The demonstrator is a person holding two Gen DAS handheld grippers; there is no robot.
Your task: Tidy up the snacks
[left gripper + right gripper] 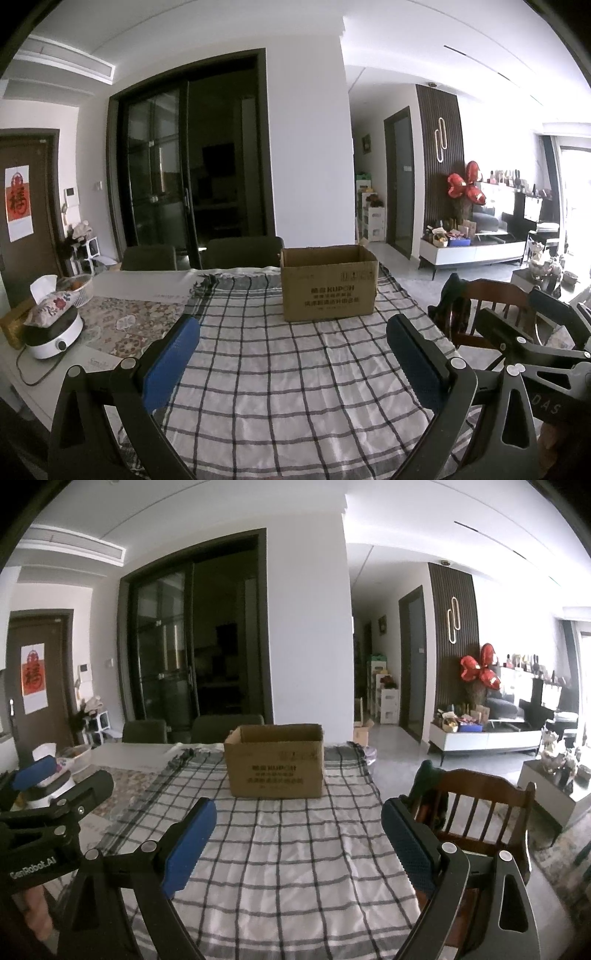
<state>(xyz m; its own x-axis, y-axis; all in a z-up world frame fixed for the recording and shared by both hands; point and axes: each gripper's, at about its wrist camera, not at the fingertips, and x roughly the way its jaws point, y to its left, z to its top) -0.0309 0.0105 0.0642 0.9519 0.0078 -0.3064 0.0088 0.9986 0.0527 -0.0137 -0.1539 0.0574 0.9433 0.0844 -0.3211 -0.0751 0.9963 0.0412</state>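
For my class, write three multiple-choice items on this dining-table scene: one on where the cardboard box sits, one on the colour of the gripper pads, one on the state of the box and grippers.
1. Where does the cardboard box stand?
A. On the floor beside the wooden chair
B. On the checked cloth, toward the far end of the table
C. On the white TV cabinet

2. What colour are the pads on the gripper fingers?
A. Red
B. Green
C. Blue

3. What state are the things in?
A. Box flaps open at the top, both grippers open and holding nothing
B. Box taped shut, left gripper shut on a snack
C. Box tipped on its side, right gripper shut on it

Key: 1 B, the box rests on the checked cloth ahead of both grippers. 2 C, blue pads show in both views. 3 A, the left gripper and right gripper stand wide apart over bare cloth.
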